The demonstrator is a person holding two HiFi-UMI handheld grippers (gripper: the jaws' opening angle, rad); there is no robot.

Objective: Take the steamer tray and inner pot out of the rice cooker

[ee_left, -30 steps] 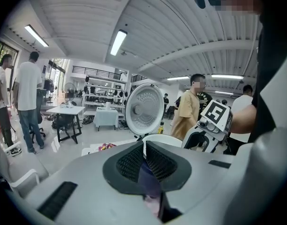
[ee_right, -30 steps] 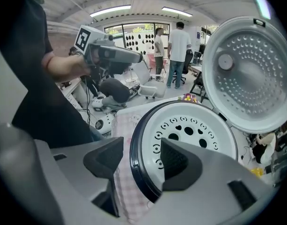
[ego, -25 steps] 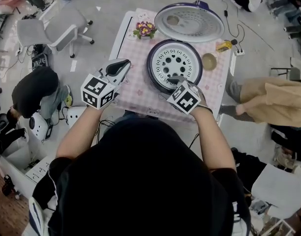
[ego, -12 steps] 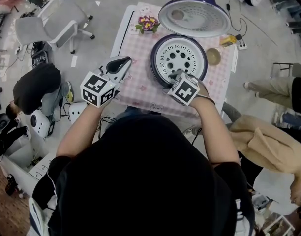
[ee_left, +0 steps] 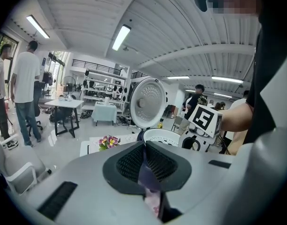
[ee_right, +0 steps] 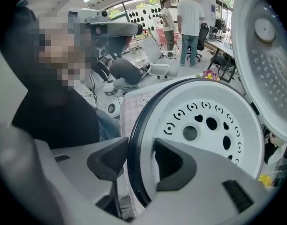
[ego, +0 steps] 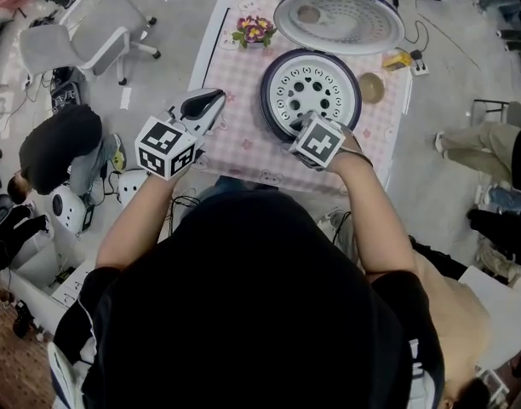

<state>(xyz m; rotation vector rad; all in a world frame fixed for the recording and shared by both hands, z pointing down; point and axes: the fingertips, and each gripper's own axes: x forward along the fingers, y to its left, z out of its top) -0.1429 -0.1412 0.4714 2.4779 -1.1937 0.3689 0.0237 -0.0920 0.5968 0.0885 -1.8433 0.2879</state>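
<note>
1. Right gripper: jaws closing, straddling the near rim of steamer tray.
2. Steamer tray: white, perforated, seated in open rice cooker on checked table.
3. Left gripper: jaws together, empty.

We see flowers at the checked table's far corner (a bowl near its right edge) and a chair beyond.

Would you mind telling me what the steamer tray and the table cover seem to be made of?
Steamer tray: probably plastic, white with a soft matte sheen; its round and heart-shaped holes look moulded. Table cover: pink-and-white check with small printed figures, lying flat; cloth or wipe-clean vinyl, the pictures leave that open.
</note>
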